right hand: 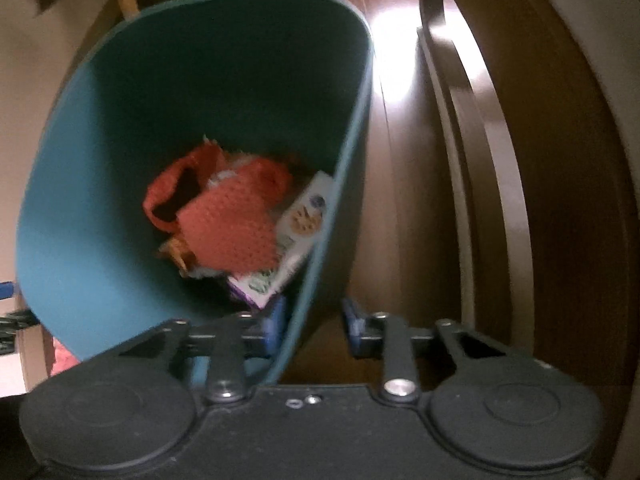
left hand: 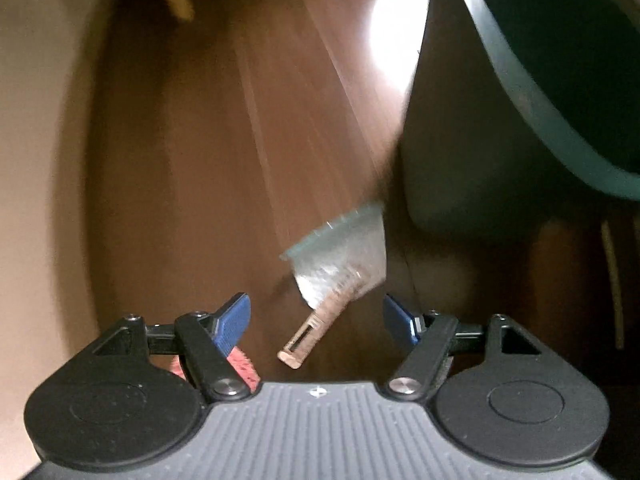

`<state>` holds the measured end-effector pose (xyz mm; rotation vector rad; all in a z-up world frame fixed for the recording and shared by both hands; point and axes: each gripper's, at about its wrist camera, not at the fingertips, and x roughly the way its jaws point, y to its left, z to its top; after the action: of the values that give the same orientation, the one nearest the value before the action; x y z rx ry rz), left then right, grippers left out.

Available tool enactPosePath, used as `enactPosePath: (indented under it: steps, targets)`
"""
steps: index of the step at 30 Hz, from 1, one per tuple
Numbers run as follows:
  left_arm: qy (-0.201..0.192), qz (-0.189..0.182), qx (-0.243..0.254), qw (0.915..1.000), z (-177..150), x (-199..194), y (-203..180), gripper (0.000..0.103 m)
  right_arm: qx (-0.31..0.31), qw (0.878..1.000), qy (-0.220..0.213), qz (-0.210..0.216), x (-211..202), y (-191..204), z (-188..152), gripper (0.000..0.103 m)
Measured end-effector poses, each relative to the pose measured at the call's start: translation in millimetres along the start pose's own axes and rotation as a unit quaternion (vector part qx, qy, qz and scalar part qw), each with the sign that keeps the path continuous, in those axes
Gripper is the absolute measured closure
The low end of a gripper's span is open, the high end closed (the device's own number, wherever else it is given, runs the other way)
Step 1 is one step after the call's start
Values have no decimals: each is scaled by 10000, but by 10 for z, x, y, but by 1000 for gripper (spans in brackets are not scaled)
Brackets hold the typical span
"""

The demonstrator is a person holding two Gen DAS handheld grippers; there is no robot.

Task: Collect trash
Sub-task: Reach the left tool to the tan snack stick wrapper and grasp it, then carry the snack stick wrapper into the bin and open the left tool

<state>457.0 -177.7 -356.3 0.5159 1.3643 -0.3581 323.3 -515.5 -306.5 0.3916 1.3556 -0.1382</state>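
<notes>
Left wrist view: the left gripper points down at a dark wooden floor, its blue-padded jaws spread apart and grasping nothing. Between and just beyond the pads lies a clear plastic cup on its side, motion-blurred, with a pale slotted strip reaching from it toward the camera; neither pad touches them. A teal trash bin fills the far right corner. A pink-red textured object shows beneath the left finger.

Right wrist view: the right gripper straddles the near right wall of the teal trash bin, one pad inside, one outside; whether the pads press the wall cannot be told. Inside the bin lie an orange mesh bag and a white printed carton, its lettering too blurred to read. A dark wooden frame stands on the right.
</notes>
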Motion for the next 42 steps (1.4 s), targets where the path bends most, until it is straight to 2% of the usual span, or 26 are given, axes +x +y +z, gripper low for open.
enactPosePath:
  steps: [1,2,3,6,12,15,21,23,28,30,32,33,35,38,42]
  targets:
    - [126,-50,64,9999,-2,193,-1,31,-1,10000,-7,-62,-2,18,-5,81]
    - [244,-136,136,9995,-14,385,1,31,-68,9999,-22,-118,-6,47,-13,87]
    - [322,-199,247,9990,-13,563,1,31,-150,9996,-36,-216,-2,81,-17,88]
    - [443,-63,688,9966,-90,1009,-42,31,-164,9991,-18,-396,23,124,-1,91]
    - [316,-377,1237,9911,-335,1367,-106,31,-176,9981,112,-588,72,176,124,93]
    - [318,-502,1339,9892,-403,1494,-98,31,-197,9977,188,-615,86,170,191,94]
    - [185,-677,1409,9875,-499,1615,-83,32,-344,9964,210,-752,129,170,190,96]
    - [183,-743,1366,9877,-530,1643,-59,41,-384,9959,219,-795,131,176,165,96]
    - [178,-700,1298,9889,-579,1700,-7,51,-389,9956,238,-818,137,167,154,96]
    - [162,-694,1284,9892,-575,1694,8,51,-400,9955,230,-824,140,165,151,96]
    - [112,-569,1260,9903,-565,1673,35,73,-398,9955,219,-831,178,182,146,96]
    - [125,-556,1212,9910,-557,1659,63,75,-393,9955,215,-840,165,194,170,96]
    - [170,-587,1093,9921,-532,1640,126,77,-375,9954,207,-852,155,193,185,96]
    - [162,-390,1076,9933,-506,1558,162,78,-385,9952,165,-886,155,200,175,96]
    - [30,-335,1069,9937,-425,1229,189,78,-324,9957,147,-851,139,183,174,96]
